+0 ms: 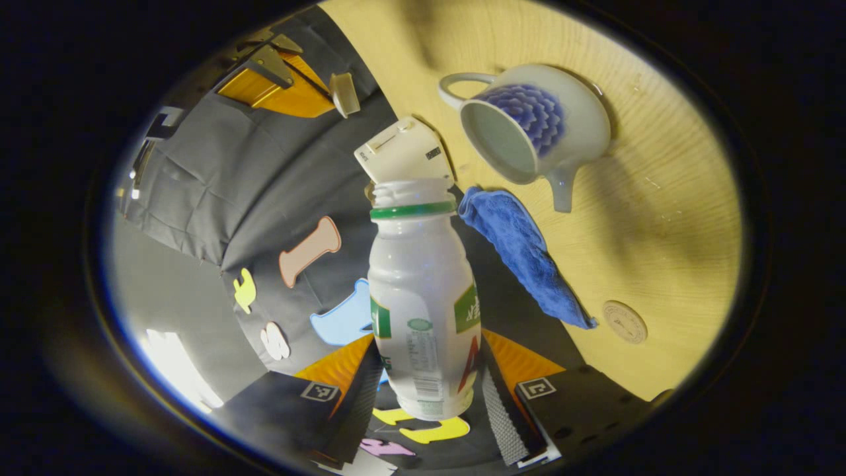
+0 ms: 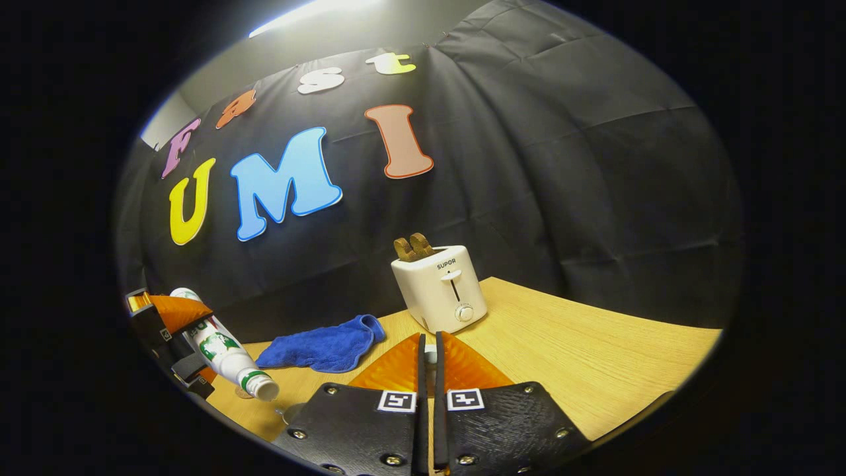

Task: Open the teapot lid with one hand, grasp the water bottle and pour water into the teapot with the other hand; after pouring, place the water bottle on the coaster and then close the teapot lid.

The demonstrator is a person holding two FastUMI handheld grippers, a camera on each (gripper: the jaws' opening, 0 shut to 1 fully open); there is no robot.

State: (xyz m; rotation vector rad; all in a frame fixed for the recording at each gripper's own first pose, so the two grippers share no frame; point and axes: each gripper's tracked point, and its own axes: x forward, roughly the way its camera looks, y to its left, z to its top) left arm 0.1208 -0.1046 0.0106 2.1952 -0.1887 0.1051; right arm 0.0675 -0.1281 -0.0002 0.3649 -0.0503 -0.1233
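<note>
My left hand-held gripper point(image 1: 423, 403) was closed on the white plastic water bottle with the green neck ring point(image 1: 423, 297), both fingers pressing its lower body, and the uncapped mouth was tipped toward the white ceramic teapot with the blue scale pattern point(image 1: 529, 125), whose opening stood uncovered on the pale wooden surface point(image 1: 661, 218). In the right gripper view the bottle point(image 2: 221, 347) slanted mouth-down in that gripper point(image 2: 173, 344). My right hand-held gripper point(image 2: 428, 370) had its fingers drawn almost together on a small pale piece between them, which I judged to be the teapot lid, though too little of it showed to be sure. No stream of water could be made out. To pour well, I judged that the mouth should be brought squarely over the opening before tilting further, the tilt raised slowly, and the grip kept firm. The round tan coaster point(image 1: 624, 322) lay beyond the crumpled blue cloth point(image 1: 522, 258), clear to receive the bottle.
</note>
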